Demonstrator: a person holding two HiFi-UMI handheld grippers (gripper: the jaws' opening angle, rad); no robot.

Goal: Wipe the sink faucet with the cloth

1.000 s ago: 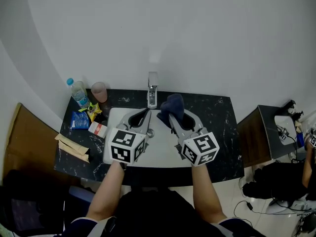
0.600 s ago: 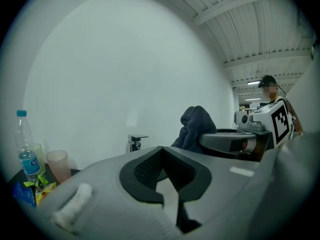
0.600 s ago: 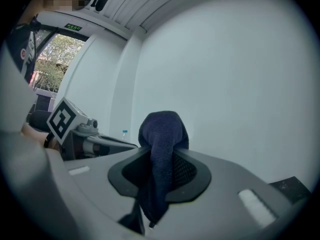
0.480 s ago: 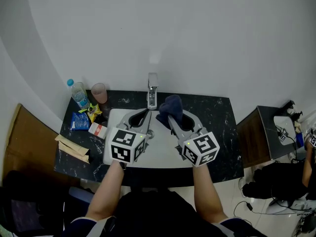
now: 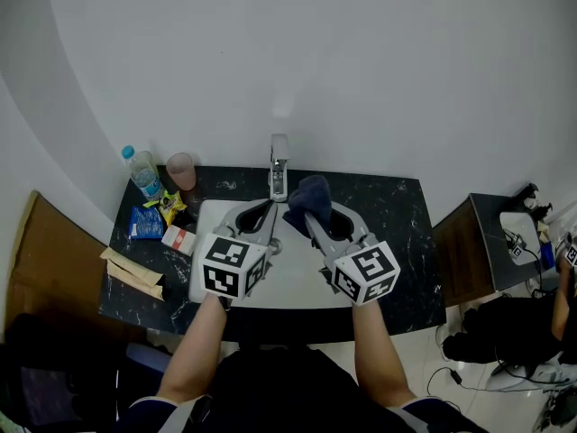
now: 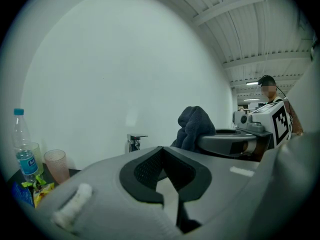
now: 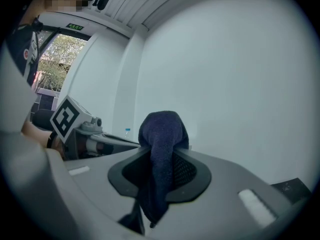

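A chrome faucet (image 5: pixel 279 165) stands at the back of the white sink (image 5: pixel 293 273), and in the left gripper view the faucet (image 6: pixel 135 142) shows against the wall. My right gripper (image 5: pixel 311 211) is shut on a dark blue cloth (image 5: pixel 309 193), holding it just right of the faucet; whether they touch I cannot tell. In the right gripper view the cloth (image 7: pixel 162 144) bulges up between the jaws of that gripper (image 7: pixel 162 159). My left gripper (image 5: pixel 267 209) hovers over the basin in front of the faucet, shut and holding nothing, as its own view of the left gripper (image 6: pixel 162 151) confirms.
On the black marble counter (image 5: pixel 397 233) to the left stand a water bottle (image 5: pixel 142 170) and a pink cup (image 5: pixel 181 167), with snack packets (image 5: pixel 144 219), a small box (image 5: pixel 178 237) and brown paper packets (image 5: pixel 131 269). A brown cabinet (image 5: pixel 464 251) stands to the right.
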